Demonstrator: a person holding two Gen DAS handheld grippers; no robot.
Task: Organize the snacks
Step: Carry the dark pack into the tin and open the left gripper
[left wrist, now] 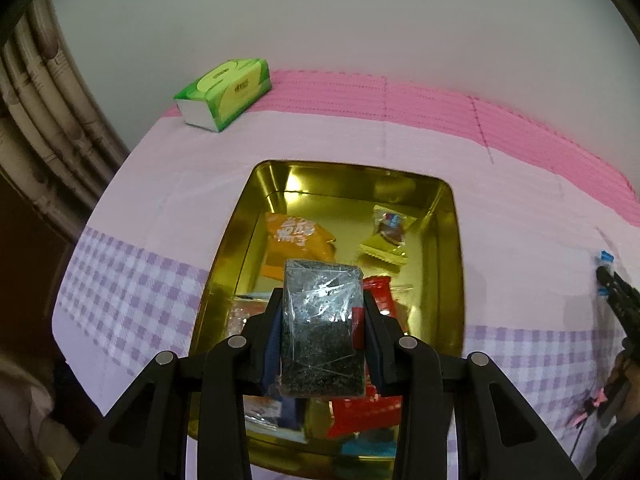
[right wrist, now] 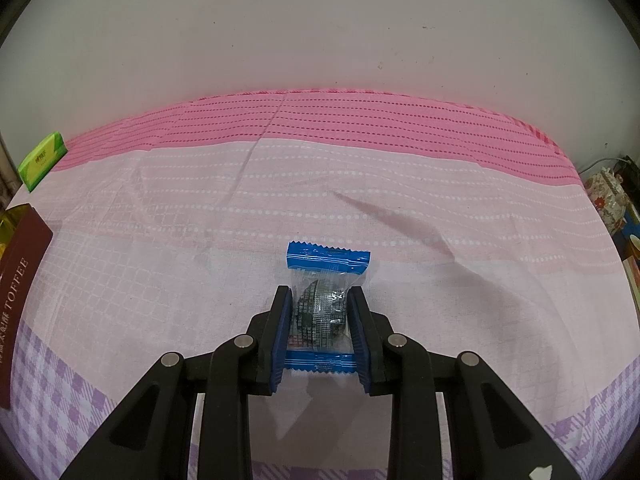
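Observation:
My left gripper [left wrist: 322,300] is shut on a dark snack block in clear wrap [left wrist: 322,328] and holds it above the gold tin [left wrist: 454,240]. The tin holds an orange packet [left wrist: 298,240], a yellow packet [left wrist: 386,236], a red packet [left wrist: 378,296] and others partly hidden. My right gripper [right wrist: 320,300] has its blue pads [right wrist: 280,332] on both sides of a blue-ended clear snack packet [right wrist: 326,264] lying on the cloth. The right gripper also shows at the right edge of the left wrist view [left wrist: 616,292].
A green tissue pack [left wrist: 224,94] lies at the back left of the pink and lilac checked cloth [left wrist: 140,288]; it also shows in the right wrist view [right wrist: 42,160]. The tin's maroon side marked TOFFEE [right wrist: 16,292] is at the left edge. Clutter [right wrist: 608,200] stands off the right end.

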